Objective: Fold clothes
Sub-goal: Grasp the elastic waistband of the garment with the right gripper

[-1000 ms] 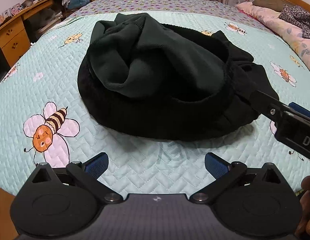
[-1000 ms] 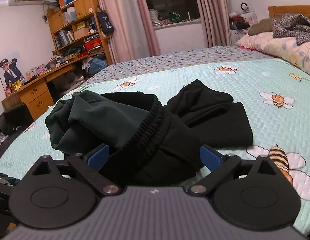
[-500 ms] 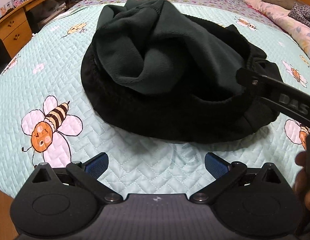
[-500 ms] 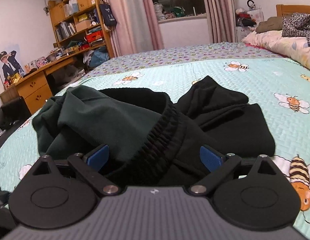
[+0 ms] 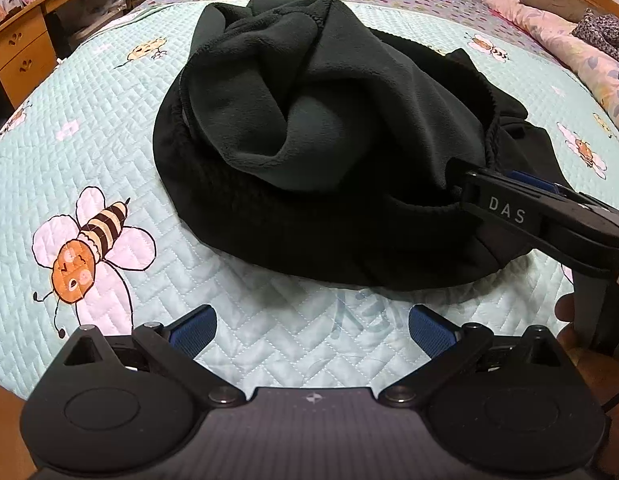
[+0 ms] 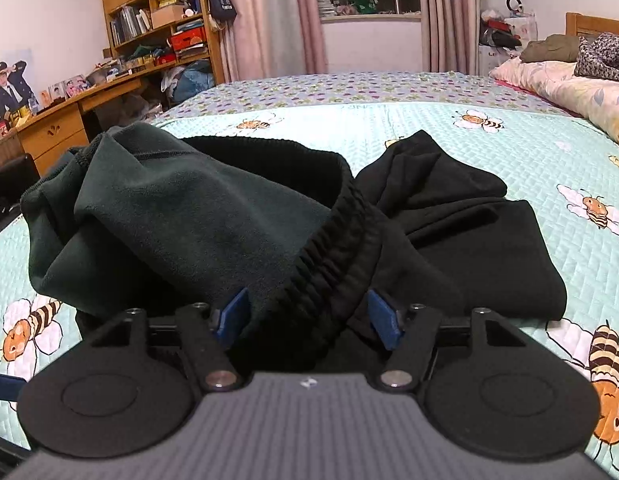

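Right gripper (image 6: 307, 314) pinched onto trousers' (image 5: 329, 152) waistband (image 6: 333, 252) — likely to lift and spread the crumpled heap; left gripper (image 5: 311, 326) wide, empty, just short of trousers.

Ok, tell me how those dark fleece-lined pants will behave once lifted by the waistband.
The pants will likely sag limply, since they lie crumpled. The thick fleece suggests some heft. The ribbed waistband between the right hand-held gripper fingers probably grips well.
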